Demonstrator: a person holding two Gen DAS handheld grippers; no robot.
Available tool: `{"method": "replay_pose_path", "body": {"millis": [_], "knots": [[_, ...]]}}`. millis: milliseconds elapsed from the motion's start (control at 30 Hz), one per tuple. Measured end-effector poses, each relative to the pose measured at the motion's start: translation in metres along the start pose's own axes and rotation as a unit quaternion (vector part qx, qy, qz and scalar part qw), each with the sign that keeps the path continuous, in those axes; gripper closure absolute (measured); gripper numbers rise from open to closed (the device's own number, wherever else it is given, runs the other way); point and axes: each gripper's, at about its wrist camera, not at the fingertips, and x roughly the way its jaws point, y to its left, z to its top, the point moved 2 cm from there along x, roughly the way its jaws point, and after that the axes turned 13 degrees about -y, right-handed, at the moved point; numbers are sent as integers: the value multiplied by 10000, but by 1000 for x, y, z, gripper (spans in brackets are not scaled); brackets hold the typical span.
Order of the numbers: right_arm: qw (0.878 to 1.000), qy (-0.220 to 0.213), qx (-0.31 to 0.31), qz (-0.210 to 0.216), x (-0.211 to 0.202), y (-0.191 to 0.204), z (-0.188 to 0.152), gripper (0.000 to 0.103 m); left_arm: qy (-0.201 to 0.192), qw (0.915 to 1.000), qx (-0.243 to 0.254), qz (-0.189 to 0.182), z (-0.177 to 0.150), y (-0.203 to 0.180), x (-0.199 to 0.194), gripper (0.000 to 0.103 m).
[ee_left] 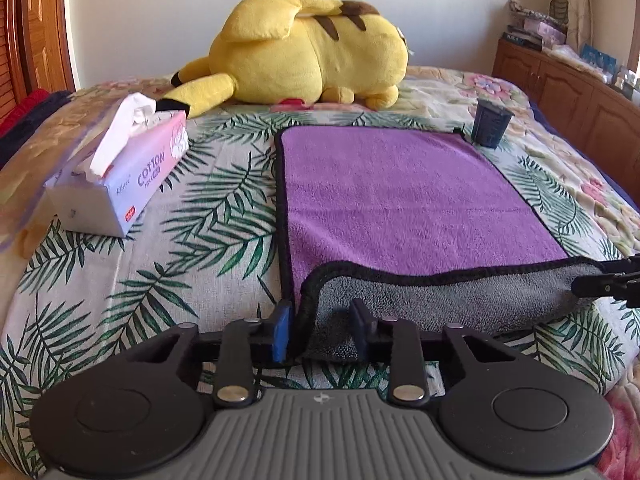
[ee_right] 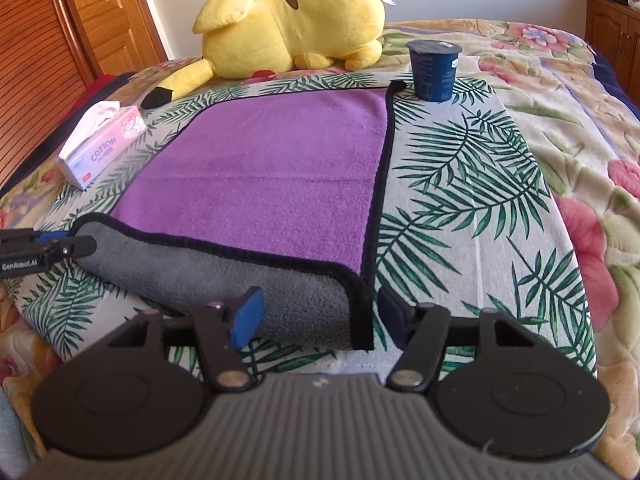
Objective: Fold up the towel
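A purple towel (ee_left: 408,196) with black trim and a grey underside lies flat on a palm-leaf cloth on the bed; it also shows in the right wrist view (ee_right: 272,160). Its near edge is turned up, showing the grey side (ee_left: 440,296). My left gripper (ee_left: 322,328) stands open around the near left corner of that turned edge. My right gripper (ee_right: 316,316) stands open around the near right corner (ee_right: 320,312). Each gripper shows at the side of the other's view, the right one (ee_left: 612,284) and the left one (ee_right: 44,252).
A tissue pack (ee_left: 120,176) lies left of the towel. A dark blue cup (ee_right: 434,70) stands upside down at the towel's far right corner. A yellow plush toy (ee_left: 308,52) lies behind. Wooden cabinets (ee_left: 560,88) stand at the right.
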Motion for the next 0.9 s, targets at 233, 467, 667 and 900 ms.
{"method": "replay_pose_path", "body": {"millis": [233,467,667,900], "knots": [[9999,-44,-4,104,-2,2,2,52,-87,9999,-69,-22,3,1,-2,103],[9998,-133,-72,104,-6,2,6,59,-40,10000,-19,-29,1,-2,-1,103],[9997,-161,-134,146,-7,2,8,72,-35,10000,4,-37,-1,-3,-1,103],[9996,-137,-258,44,-6,2,6,94,-75,9999,-21,-79,0,-3,-1,103]]}}
